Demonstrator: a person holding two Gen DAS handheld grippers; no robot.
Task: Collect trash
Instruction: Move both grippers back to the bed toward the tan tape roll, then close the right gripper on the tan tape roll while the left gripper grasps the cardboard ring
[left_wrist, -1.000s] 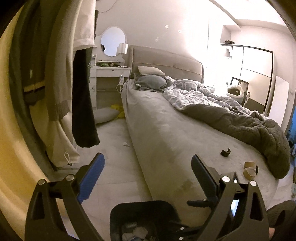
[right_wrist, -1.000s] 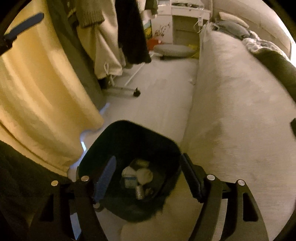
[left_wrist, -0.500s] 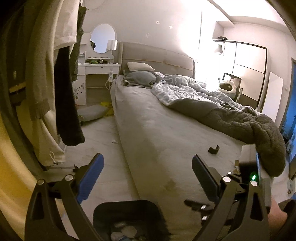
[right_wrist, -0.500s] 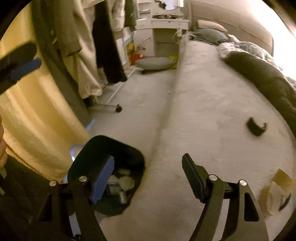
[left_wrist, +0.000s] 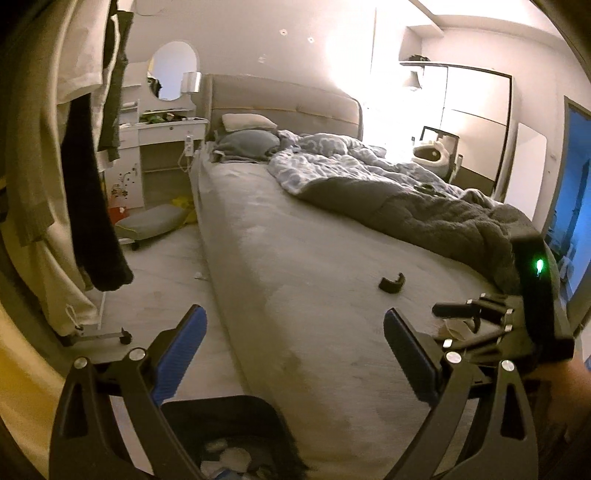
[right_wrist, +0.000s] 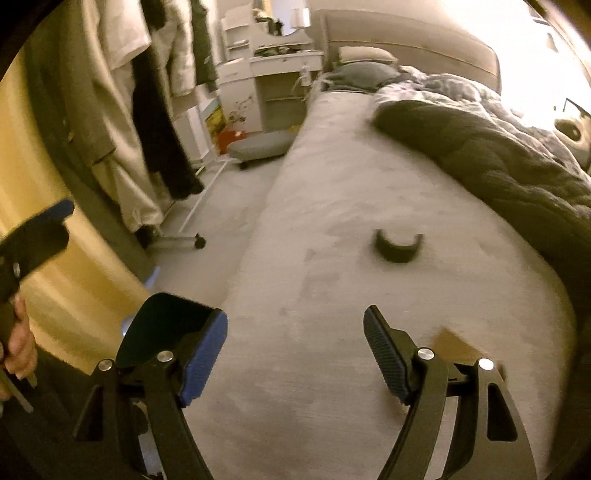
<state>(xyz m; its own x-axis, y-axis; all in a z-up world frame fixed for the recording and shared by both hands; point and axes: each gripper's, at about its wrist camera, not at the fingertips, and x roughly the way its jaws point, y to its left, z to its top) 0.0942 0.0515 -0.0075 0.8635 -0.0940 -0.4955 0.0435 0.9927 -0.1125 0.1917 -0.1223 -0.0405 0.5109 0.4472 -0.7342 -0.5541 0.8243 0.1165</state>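
Domestic bedroom. Indicators: a wide bed with grey upholstered headboard, stacked pillows and a rumpled dark grey duvet; a white dressing table under an oval wall mirror; garments hanging on a wheeled clothes rack.

Black curved scrap lying on the bed, black trash bin on the floor holding crumpled waste

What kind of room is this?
It's a bedroom. There's a big bed with a grey padded headboard, a rumpled dark grey blanket and pillows on it, a white dressing table with an oval mirror, and clothes hanging on a rack.
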